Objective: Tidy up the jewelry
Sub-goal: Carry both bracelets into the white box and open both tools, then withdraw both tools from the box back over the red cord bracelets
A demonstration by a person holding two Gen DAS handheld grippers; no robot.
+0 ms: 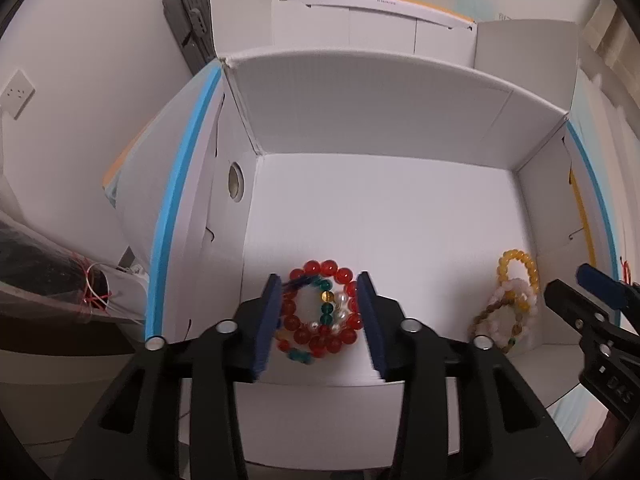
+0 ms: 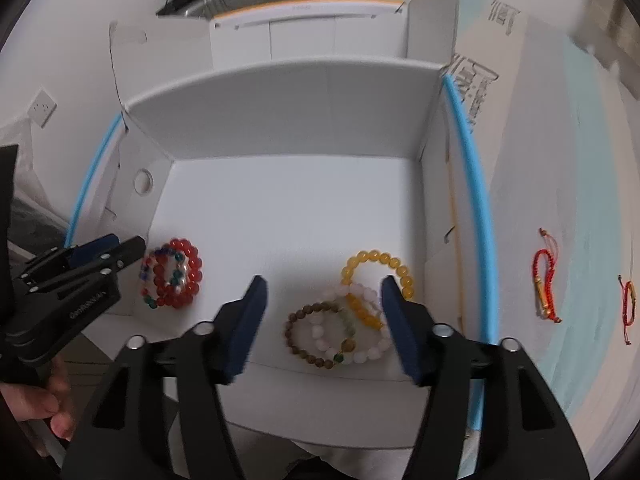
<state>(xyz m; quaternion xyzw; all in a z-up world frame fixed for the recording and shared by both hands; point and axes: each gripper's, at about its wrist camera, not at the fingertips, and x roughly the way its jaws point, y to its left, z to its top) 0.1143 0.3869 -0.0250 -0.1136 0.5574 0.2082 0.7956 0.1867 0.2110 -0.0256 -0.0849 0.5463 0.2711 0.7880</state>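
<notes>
A pile of red bead bracelets (image 1: 320, 308) with green and pearl beads lies on the floor of the white box (image 1: 380, 200) at its front left. My left gripper (image 1: 320, 312) is open above it, a finger on each side. A second pile, the yellow, pale pink and brown bead bracelets (image 2: 352, 312), lies at the front right; it also shows in the left wrist view (image 1: 508, 304). My right gripper (image 2: 324, 320) is open above that pile and empty. The red pile (image 2: 172, 274) and the left gripper (image 2: 128, 252) show in the right wrist view.
Two red string bracelets (image 2: 546, 288) (image 2: 628, 304) lie on the pale blue surface right of the box. The box has tall white walls (image 2: 288, 108) with blue-edged side flaps (image 2: 472, 200). More white boxes (image 1: 372, 20) and a grey case (image 1: 188, 28) stand behind.
</notes>
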